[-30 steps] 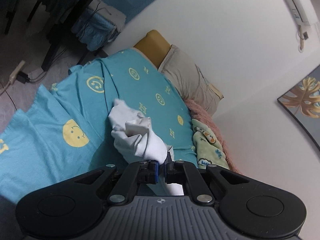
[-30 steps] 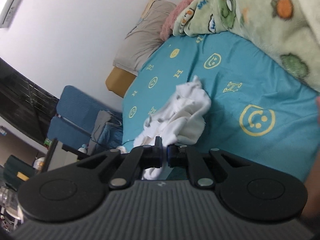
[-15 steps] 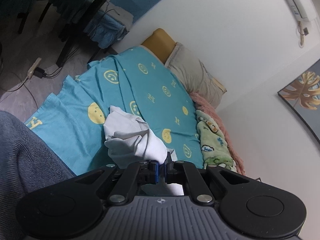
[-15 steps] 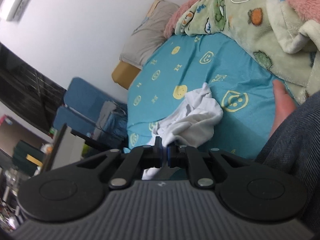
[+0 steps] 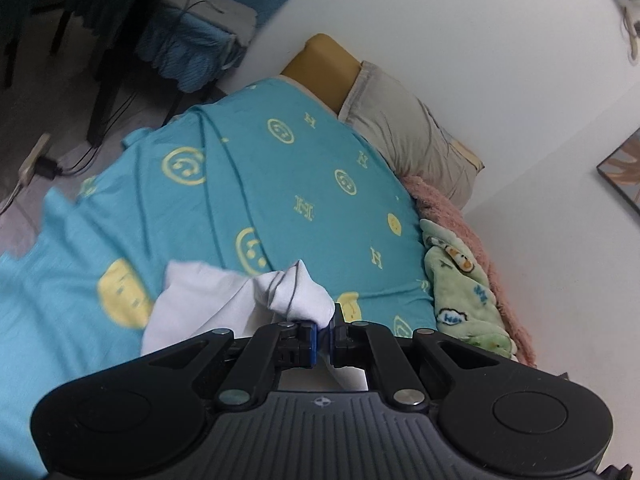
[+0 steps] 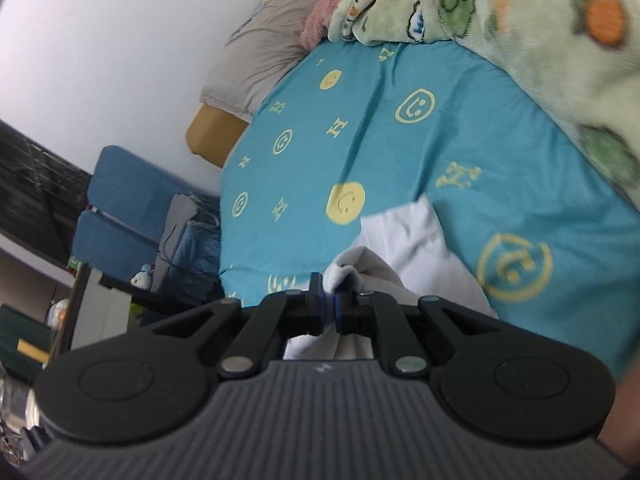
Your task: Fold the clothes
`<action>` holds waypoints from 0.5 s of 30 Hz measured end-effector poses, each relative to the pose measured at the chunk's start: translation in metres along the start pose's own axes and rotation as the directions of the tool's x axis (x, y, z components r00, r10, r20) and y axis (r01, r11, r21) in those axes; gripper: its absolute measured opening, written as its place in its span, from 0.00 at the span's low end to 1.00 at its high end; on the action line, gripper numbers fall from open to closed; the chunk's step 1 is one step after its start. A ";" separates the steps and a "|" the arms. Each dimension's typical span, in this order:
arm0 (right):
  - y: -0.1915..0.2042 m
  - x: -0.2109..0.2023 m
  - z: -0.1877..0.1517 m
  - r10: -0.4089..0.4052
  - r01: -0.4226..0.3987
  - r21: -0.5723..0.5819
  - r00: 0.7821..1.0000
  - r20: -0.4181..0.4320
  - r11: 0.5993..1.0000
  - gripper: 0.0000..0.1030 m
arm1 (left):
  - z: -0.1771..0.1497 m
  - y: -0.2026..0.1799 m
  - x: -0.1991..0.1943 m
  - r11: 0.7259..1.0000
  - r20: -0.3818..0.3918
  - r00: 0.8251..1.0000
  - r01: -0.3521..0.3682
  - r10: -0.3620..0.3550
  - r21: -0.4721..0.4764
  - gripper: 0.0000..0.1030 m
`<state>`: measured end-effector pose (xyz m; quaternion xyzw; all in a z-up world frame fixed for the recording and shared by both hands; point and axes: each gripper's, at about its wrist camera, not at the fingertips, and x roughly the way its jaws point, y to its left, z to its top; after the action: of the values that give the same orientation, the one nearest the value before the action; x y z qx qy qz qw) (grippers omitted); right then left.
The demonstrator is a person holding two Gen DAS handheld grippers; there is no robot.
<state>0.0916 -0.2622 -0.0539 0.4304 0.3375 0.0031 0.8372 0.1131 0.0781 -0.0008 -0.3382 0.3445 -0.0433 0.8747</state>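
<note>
A white garment hangs bunched over the teal smiley-print bed sheet. My left gripper is shut on one edge of it. The cloth spreads left of and below the jaws. In the right wrist view the same white garment lies against the sheet, and my right gripper is shut on another bunched edge of it. The lower part of the cloth is hidden behind both gripper bodies.
A grey pillow and a tan headboard cushion lie at the bed's head. A green cartoon blanket and a pink one are piled along the wall side. A blue chair and desk legs stand beside the bed.
Both grippers dropped toward the bed with the white garment, which now spreads wider on the sheet. The person's leg and hand have left both views.
</note>
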 end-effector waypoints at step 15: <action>-0.022 0.106 0.021 -0.093 0.086 -0.088 0.992 -0.088 0.992 0.11 | 0.003 0.013 0.115 0.976 0.007 0.999 -0.039 0.038 0.213 0.07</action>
<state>0.1791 -0.2599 -0.1205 0.3786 0.3943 -0.0004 0.8374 0.2002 0.0547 -0.0734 -0.2356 0.3430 -0.0625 0.9072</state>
